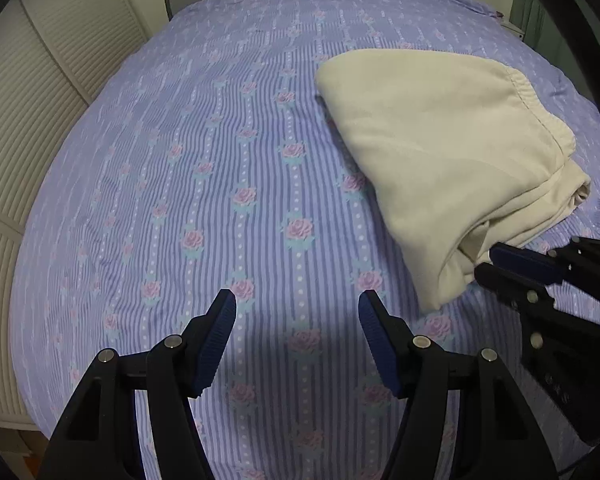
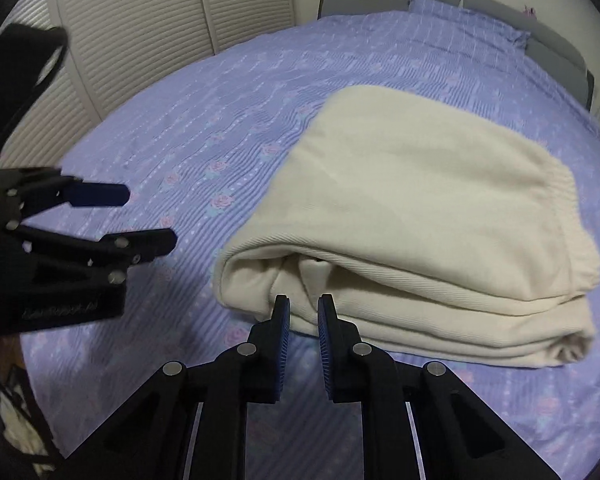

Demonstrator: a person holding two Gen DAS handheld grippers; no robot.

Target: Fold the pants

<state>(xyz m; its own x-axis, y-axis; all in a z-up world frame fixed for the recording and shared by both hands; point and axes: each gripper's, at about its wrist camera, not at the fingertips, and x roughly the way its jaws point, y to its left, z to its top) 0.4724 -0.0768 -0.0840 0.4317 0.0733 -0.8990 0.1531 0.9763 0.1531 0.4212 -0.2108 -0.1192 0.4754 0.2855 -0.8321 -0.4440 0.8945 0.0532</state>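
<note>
Judging by the stacked layers, the cream pants (image 2: 412, 216) lie fully folded on the bedspread (image 1: 220, 184). Left gripper (image 1: 298, 312) gapes empty; right gripper (image 2: 303, 312), narrowly parted, holds nothing near the bundle's near edge, so little remains.

1 folded pants (image 2: 412, 216), 1 bedspread (image 1: 204, 184), 1 pillow (image 2: 468, 16), 2 grippers: left gripper (image 1: 297, 300), right gripper (image 2: 303, 306).
</note>
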